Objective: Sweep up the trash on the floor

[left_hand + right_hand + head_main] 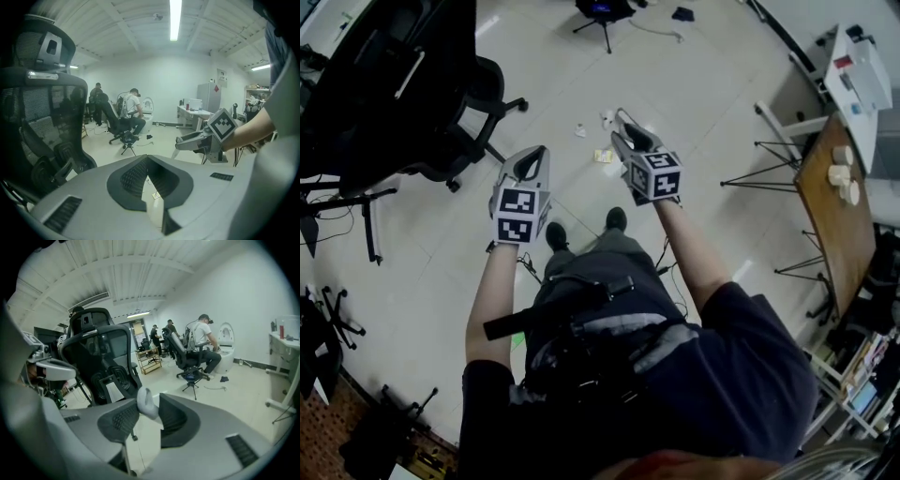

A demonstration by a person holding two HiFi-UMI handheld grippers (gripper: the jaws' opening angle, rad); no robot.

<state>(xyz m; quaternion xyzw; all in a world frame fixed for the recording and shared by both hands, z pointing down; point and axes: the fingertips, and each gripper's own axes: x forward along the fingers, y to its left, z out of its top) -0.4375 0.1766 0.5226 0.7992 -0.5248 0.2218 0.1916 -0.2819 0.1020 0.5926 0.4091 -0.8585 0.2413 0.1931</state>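
Observation:
Small scraps of trash lie on the pale floor ahead of my feet: a white scrap (579,131) and a yellowish scrap (604,156). The yellowish scrap (156,194) also shows through the slit under the left jaws. My left gripper (532,159) (149,161) is shut with nothing in it and hangs above the floor, left of the scraps. My right gripper (623,118) (149,406) is held beside it, over the scraps, its jaws closed on a white rounded piece (146,403) at their tips. What that piece is I cannot tell.
A black office chair (412,84) stands at the left, close to the left gripper. A tripod stand (605,19) is at the far end. A wooden table (834,202) and white frame legs (778,122) line the right. People sit at chairs (126,122) far across the room.

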